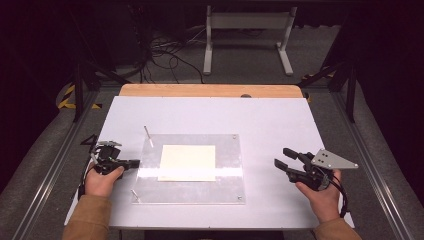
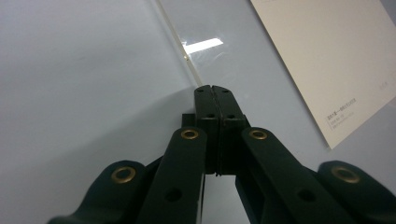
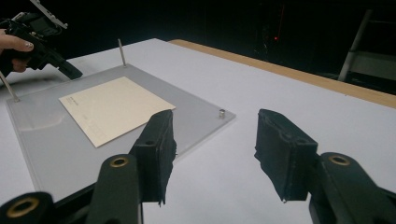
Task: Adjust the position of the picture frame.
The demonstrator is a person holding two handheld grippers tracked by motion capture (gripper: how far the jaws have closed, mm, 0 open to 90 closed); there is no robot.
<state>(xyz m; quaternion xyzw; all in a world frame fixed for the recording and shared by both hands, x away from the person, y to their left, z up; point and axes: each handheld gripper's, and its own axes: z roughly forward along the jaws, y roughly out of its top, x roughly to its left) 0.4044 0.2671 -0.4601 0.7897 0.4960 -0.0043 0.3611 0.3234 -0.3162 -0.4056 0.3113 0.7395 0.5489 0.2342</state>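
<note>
Clear, stiff, slippery acrylic cover sheet [image 1: 190, 170] over cream paper [image 1: 188, 162]: probably prying at left edge, left gripper [image 1: 134, 163] closed empty, right gripper [image 1: 284, 157] standing apart.

A white bench [image 1: 280, 120] with a wooden far edge carries a clear acrylic plate [image 1: 227, 185] near its middle; a cream sheet [image 1: 187, 162] lies on that plate.

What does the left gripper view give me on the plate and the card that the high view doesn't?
Left gripper view: small print along the cream card and the left gripper, jaws shut, tips at the clear plate's edge. High view: the right gripper with jaws apart, off the plate's right side, and two upright pins at its left corners. Both: card lying flat under the clear plate on the white table.
</note>
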